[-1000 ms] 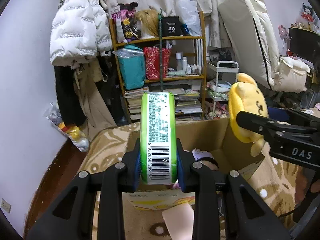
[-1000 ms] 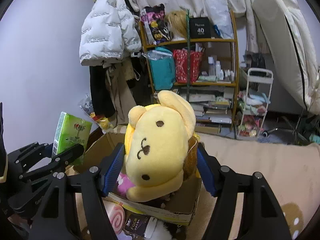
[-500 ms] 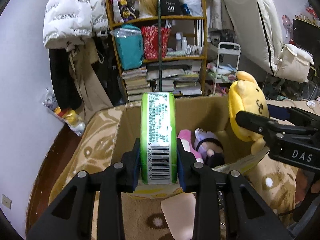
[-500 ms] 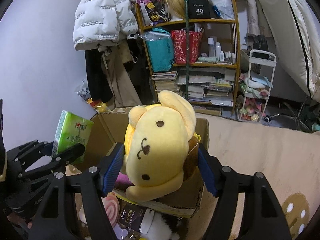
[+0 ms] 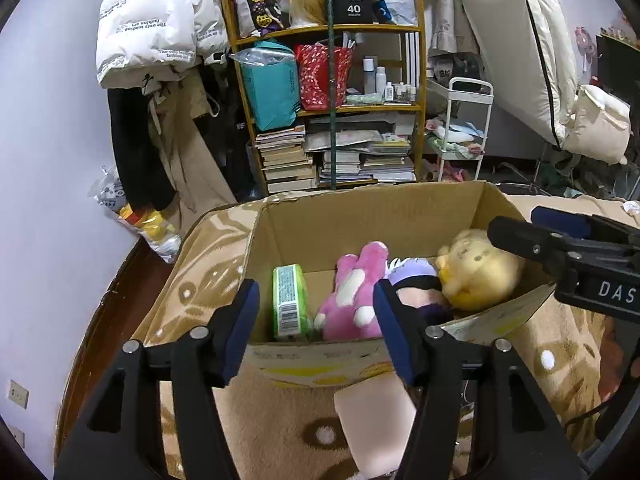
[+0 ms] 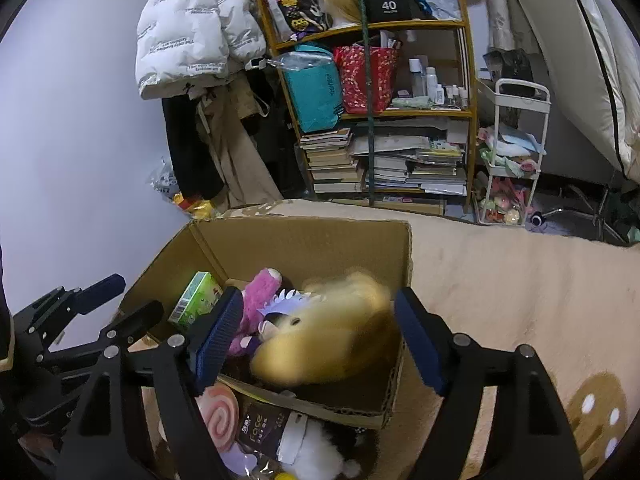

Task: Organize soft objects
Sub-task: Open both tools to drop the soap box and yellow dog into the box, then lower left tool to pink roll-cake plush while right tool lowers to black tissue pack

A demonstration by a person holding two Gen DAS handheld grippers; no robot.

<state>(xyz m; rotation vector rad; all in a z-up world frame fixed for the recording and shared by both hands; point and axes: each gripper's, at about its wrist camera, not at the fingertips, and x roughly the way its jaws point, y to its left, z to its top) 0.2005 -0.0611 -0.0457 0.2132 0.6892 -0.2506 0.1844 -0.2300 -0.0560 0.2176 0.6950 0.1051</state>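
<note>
- Left gripper (image 5: 316, 332) spread wide above the near wall of the cardboard box (image 5: 360, 224), holding nothing; only the blue pads and black arms in view, the handle cut off at the lower edge.
- Right gripper (image 6: 318, 334) likewise spread apart and empty, hanging over the box's right half.
- Green tissue pack (image 5: 290, 302) inside the box at the left, standing on edge with the barcode end nearest; its lower part hidden behind the near wall.
- Yellow plush (image 6: 332, 344) inside the box at the right, between the right gripper's pads but touching neither; smeared by motion blur in the right wrist view, face barely readable.
- Pink plush (image 5: 356, 292) lying between the tissue pack and the yellow plush, its lower half partly screened by a gripper pad.
- Purple-haired doll (image 5: 412, 276) wedged between pink and yellow plush; mostly covered, features not made out.
- Outside the box on the patterned blanket (image 5: 280, 420): a pink swirl cushion (image 6: 218, 416), a dark packet (image 6: 262, 428) and something white and fluffy (image 6: 316, 452), all partly cut off by the black arms.
</note>
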